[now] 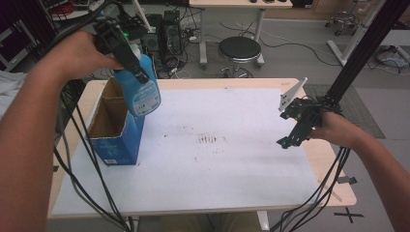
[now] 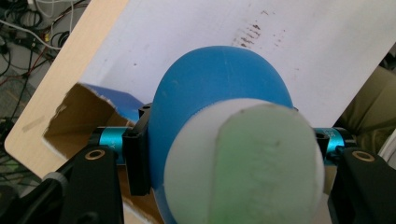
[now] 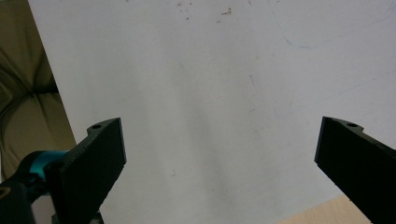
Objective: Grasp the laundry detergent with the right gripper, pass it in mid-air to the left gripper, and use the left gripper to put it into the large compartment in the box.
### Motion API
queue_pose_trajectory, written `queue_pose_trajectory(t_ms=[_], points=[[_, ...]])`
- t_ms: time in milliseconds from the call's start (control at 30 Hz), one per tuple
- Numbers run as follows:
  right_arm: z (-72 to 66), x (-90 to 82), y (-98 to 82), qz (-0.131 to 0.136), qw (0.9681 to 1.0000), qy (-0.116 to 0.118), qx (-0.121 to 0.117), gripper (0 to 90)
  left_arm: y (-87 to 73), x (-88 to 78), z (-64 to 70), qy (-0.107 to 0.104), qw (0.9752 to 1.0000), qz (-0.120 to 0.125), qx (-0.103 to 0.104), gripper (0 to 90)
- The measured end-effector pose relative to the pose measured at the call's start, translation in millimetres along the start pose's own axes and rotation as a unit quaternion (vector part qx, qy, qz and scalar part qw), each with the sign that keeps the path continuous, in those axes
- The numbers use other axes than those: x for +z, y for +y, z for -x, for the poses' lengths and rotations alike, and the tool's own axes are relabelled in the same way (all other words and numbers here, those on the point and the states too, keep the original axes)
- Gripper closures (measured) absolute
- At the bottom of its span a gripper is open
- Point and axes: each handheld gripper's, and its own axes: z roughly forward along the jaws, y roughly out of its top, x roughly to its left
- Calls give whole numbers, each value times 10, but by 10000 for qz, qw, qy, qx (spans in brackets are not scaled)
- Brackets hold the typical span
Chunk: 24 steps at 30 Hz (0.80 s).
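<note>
A blue plastic bottle (image 1: 144,89) with a white cap hangs in the air at the table's left, above an open blue cardboard box (image 1: 116,126). My left gripper (image 1: 129,59) is shut on the bottle's upper part, held high by the person's left hand. In the left gripper view the bottle (image 2: 219,93) sits between the jaws, its white cap (image 2: 247,163) facing the camera, with the box's open top (image 2: 79,121) below it. My right gripper (image 1: 290,137) hovers low over the white mat at the right, jaws wide apart and empty (image 3: 219,158).
A white mat (image 1: 217,159) covers most of the wooden table (image 1: 333,179). Cables (image 1: 82,159) trail from both grippers over the table's left and right edges. A black frame post (image 1: 358,53) rises at the right. A stool (image 1: 239,50) and computers stand beyond the far edge.
</note>
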Motion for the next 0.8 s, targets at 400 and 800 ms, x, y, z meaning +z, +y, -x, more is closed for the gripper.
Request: queue_pose_trajectory(t_ms=[400,800], points=[[37,34,28,16,10000,11,-12,10,-365,-147,-288,336,9978,-106,-557,380],[49,35,35,61,10000,-9,-6,10,-707,152,-433,319,9958,-156,-843,380]])
